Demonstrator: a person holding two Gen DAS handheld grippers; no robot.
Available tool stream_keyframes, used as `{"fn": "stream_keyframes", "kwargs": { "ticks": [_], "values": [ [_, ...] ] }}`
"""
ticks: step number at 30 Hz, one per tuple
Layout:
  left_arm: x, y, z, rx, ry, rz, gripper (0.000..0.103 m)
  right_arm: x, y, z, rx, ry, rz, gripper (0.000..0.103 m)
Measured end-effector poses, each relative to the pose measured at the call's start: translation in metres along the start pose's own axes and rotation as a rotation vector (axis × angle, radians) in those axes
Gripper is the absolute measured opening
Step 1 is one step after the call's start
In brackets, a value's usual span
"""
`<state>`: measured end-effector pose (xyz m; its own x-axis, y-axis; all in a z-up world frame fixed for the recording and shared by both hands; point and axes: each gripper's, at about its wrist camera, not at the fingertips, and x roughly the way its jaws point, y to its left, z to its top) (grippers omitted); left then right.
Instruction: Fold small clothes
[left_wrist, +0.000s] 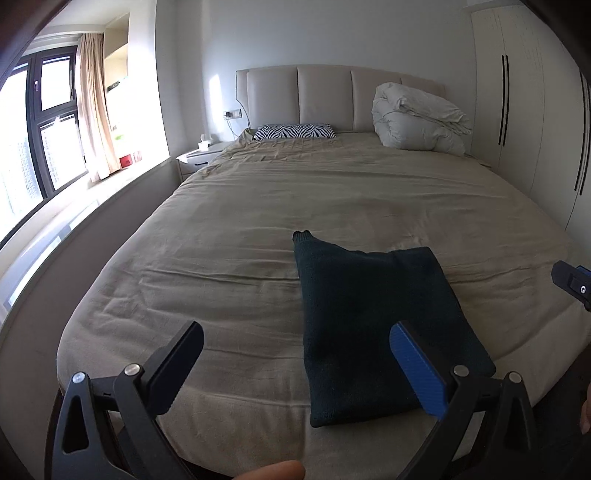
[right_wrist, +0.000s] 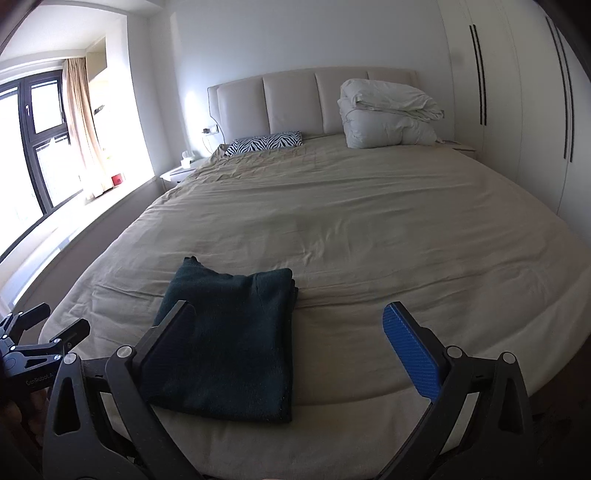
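A dark green knit garment (left_wrist: 373, 325) lies folded into a rectangle near the foot edge of the beige bed (left_wrist: 258, 221); it also shows in the right wrist view (right_wrist: 229, 339). My left gripper (left_wrist: 295, 354) is open and empty, held back from the bed's foot edge, with the garment ahead and to the right. My right gripper (right_wrist: 288, 339) is open and empty, with the garment ahead and to the left. The right gripper's tip shows at the right edge of the left wrist view (left_wrist: 572, 282). The left gripper shows at the left edge of the right wrist view (right_wrist: 40, 336).
The bed (right_wrist: 369, 229) has a padded headboard (left_wrist: 325, 99), a zebra-print pillow (left_wrist: 295, 132) and a bundled white duvet (left_wrist: 417, 118) at its head. A nightstand (left_wrist: 199, 157) and a window (left_wrist: 33, 140) are at the left, white wardrobes (left_wrist: 535, 122) at the right.
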<state>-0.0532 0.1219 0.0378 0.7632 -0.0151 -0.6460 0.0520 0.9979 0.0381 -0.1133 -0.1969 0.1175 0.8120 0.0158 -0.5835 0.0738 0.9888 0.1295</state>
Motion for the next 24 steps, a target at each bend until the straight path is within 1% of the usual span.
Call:
{"fn": "stream_keyframes", "kwargs": {
  "ticks": [2,5,8,11,13,17,24],
  "values": [
    [0.013,-0.003,-0.011,-0.008,0.057,0.0,0.103,0.02,0.001,-0.013,0.008,0.072,-0.011,0.103],
    [0.026,-0.006,-0.024,-0.017,0.111,0.001,0.103,0.05,0.004,-0.033,0.024,0.177,-0.012,0.103],
    [0.032,-0.007,-0.032,-0.022,0.137,-0.007,0.103,0.072,0.005,-0.051,0.028,0.257,-0.027,0.103],
    [0.035,-0.005,-0.033,-0.025,0.153,-0.013,0.103,0.086,0.006,-0.063,0.039,0.304,-0.039,0.103],
    [0.038,-0.003,-0.035,-0.028,0.164,-0.014,0.103,0.09,0.005,-0.067,0.044,0.322,-0.047,0.103],
    [0.043,0.0,-0.037,-0.039,0.187,-0.012,0.103,0.092,0.004,-0.07,0.039,0.327,-0.061,0.103],
    [0.046,0.001,-0.04,-0.045,0.205,-0.012,0.103,0.088,0.007,-0.066,0.029,0.3,-0.07,0.103]
  ]
}}
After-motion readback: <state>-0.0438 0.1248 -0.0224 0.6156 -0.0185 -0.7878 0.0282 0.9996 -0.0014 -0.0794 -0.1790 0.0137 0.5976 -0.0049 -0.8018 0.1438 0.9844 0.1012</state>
